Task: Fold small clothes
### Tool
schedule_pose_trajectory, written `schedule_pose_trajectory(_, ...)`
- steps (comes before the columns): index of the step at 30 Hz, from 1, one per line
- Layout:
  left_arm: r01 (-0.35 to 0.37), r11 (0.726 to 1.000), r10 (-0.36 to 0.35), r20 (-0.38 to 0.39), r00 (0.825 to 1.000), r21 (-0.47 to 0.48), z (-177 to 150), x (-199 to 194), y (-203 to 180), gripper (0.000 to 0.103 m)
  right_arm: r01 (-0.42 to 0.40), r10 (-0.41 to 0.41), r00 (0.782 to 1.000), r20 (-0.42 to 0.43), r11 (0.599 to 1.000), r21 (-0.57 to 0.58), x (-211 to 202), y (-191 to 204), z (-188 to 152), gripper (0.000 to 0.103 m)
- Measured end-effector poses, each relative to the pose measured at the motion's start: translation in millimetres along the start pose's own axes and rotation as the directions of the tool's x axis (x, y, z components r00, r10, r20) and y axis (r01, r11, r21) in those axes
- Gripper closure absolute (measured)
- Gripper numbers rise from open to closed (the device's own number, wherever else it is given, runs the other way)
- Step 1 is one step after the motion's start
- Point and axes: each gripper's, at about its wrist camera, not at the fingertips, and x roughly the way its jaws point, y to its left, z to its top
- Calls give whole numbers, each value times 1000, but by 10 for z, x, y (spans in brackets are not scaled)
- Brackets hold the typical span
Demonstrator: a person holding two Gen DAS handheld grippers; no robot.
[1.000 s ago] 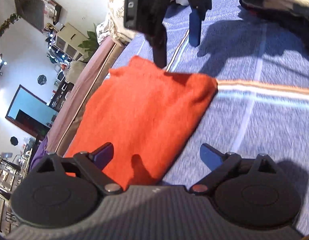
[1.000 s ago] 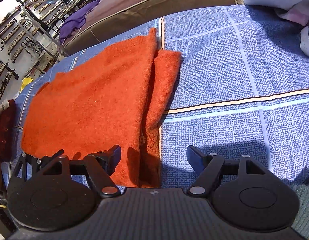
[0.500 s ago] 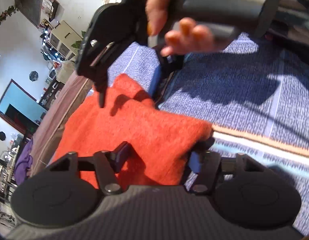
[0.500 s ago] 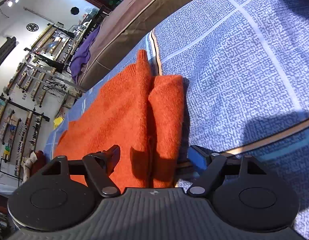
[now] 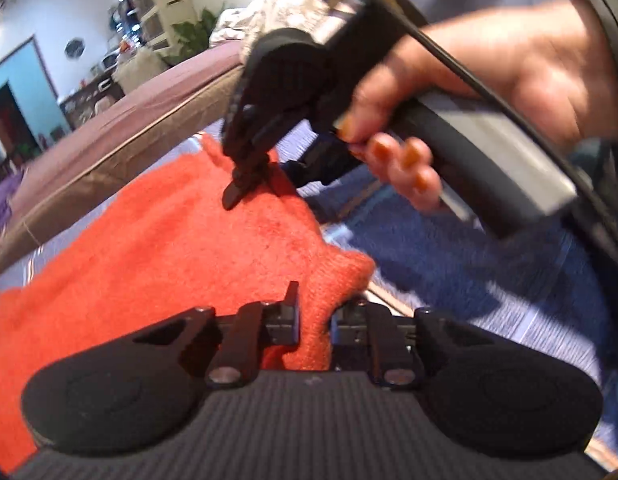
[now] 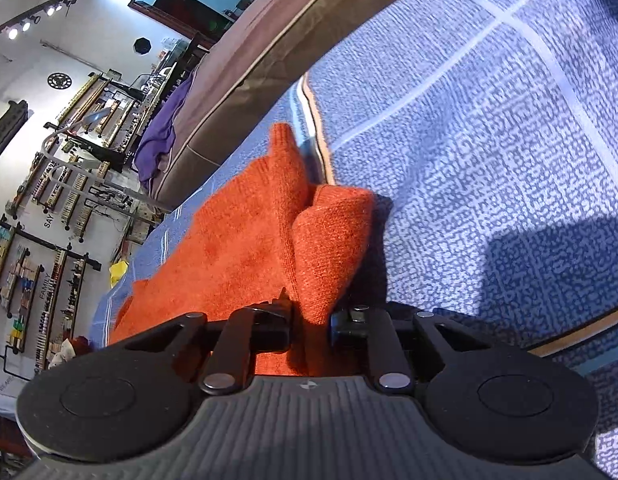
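We see an orange knit (image 5: 181, 248), fuzzy and ribbed, lying folded on a blue patterned cover (image 6: 489, 152). In the right wrist view a narrower folded flap (image 6: 333, 240) rides on its right side, and a small point sticks up at its far end, toward 12 o'clock.

The left gripper (image 5: 314, 332) is closing, with a bunched corner of the knit between its jaws. The right gripper (image 6: 309, 328) is closing too, the flap's near end caught between its pads. In the left wrist view we also see that right gripper at 12 o'clock, a hand (image 5: 489, 80) around its handle; its tips seem to bite the knit's far edge, though blur makes this uncertain.

The knit's right edge runs close to a pale stripe in the cover. At 3 o'clock of it the cover lies open and flat. At 10 to 11 o'clock a brown cushion (image 6: 277, 40) borders the cover, just beyond the knit's far end.

In the right wrist view the knit's long axis runs from 7 o'clock up toward 1 o'clock, its point aimed at the cushion.
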Motion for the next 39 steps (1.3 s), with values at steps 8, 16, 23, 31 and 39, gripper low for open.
schedule_pose_trajectory(8,15,906,62,166,984,-422,-289,-1000,1278,91,-128,128,992,6,991,-31,36,975,62,78)
schedule_pose_trajectory(16,-71,671,249,134,959,-738,-1271,-1760,2684,91,-229,212,970,-115,960,-160,927,2207,-178,78)
schedule_pose_trajectory(23,-173,515,294,-16,956,-839,-2158,-1879,3319,91,-220,157,958,-242,940,-261,1691,2722,-760,83)
schedule_pose_trajectory(31,-216,440,265,-104,959,-872,-2513,-1676,3266,53,-201,128,957,-259,939,-279,1857,2654,-911,69)
schedule_pose_trajectory(39,-176,383,293,-61,954,-907,-2619,-1977,3267,13,-294,261,952,-160,922,-251,1361,2561,-755,0)
